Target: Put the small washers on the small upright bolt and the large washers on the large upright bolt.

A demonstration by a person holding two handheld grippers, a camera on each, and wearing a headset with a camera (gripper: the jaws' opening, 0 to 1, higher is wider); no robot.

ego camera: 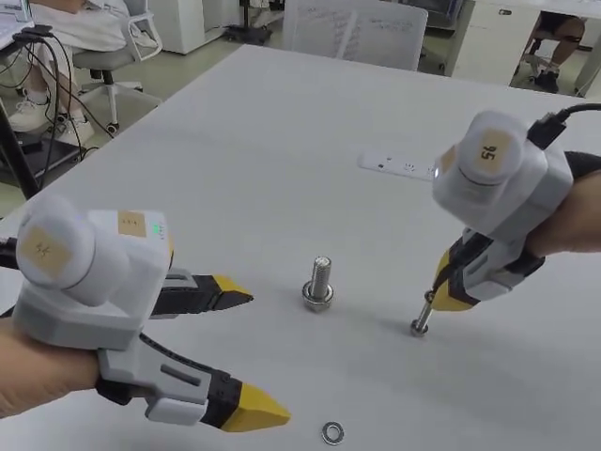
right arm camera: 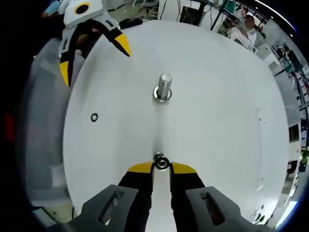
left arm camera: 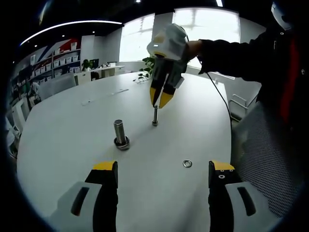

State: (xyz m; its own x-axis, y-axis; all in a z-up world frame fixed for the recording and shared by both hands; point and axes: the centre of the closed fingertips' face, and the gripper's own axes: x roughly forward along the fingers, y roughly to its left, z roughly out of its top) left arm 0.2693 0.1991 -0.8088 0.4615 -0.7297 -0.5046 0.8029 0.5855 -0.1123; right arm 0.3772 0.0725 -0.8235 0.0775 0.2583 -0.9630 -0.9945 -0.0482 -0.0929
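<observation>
On a white office desk (ego camera: 282, 141), the right tongs (ego camera: 438, 299) sit clenched atop the small upright bolt (ego camera: 420, 322), the left tongs (ego camera: 266, 353) released near a loose washer (ego camera: 332, 432) and the large upright bolt (ego camera: 318, 282).

White table (ego camera: 235, 169), bare surface, rounded far edge. White power strip (ego camera: 399, 166) flat on surface, toward far right edge. Grey mesh chair back (ego camera: 352, 33) just past far edge, at middle. Office chair (ego camera: 108, 61) off far-left corner, on pale floor (ego camera: 188, 70), someone seated in it, mostly cut off. Black cables (ego camera: 42, 103) hanging past left edge. Another seated person's legs (ego camera: 559, 33) beyond far-right corner. In left gripper view: bright windows (left arm camera: 203, 26), potted plant (left arm camera: 147, 65) past far edge, shelving (left arm camera: 63, 60) along left wall, curved ceiling light strip (left arm camera: 72, 26).
</observation>
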